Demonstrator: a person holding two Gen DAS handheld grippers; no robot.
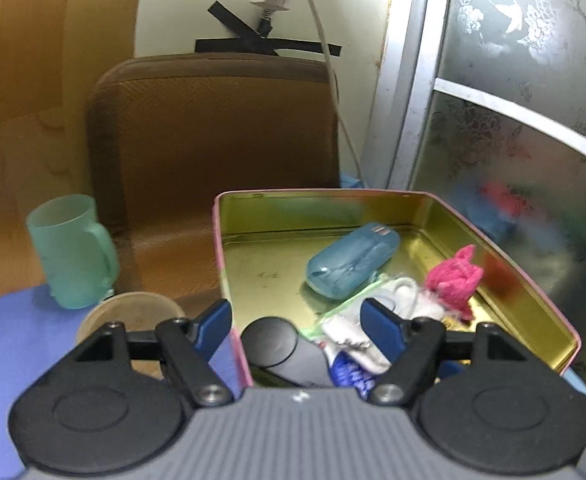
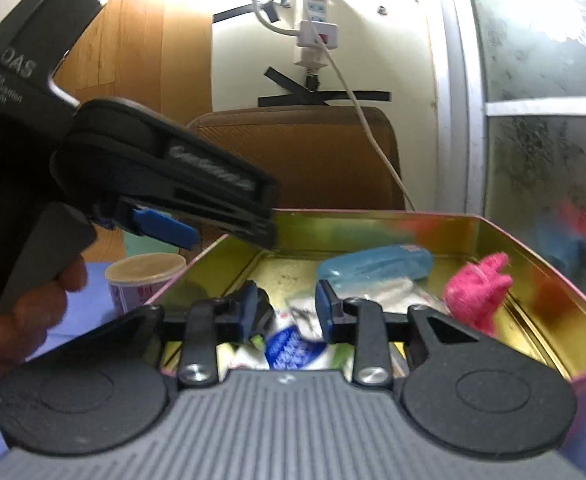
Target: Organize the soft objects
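A gold-lined tin box (image 1: 533, 288) with a pink outside holds a blue soft case (image 1: 351, 258), a pink knitted toy (image 1: 455, 280), white soft items in a clear bag (image 1: 397, 300), a blue-and-white packet (image 1: 351, 374) and a black cylinder (image 1: 277, 344). My left gripper (image 1: 297, 322) is open above the box's near edge, over the cylinder and bag. My right gripper (image 2: 287, 310) is open and empty over the box's near end (image 2: 553, 280), above the packet (image 2: 293, 350). The pink toy (image 2: 477, 292) and blue case (image 2: 373, 266) lie beyond it. The left gripper's body (image 2: 153, 168) hangs at the left.
A frosted green mug (image 1: 71, 250) and a paper cup (image 1: 129, 314) stand left of the box on a blue cloth (image 1: 9, 336). A brown chair back (image 1: 221, 136) is behind. A glass door (image 1: 513, 100) is at the right. A cable (image 1: 333, 80) hangs from a wall socket.
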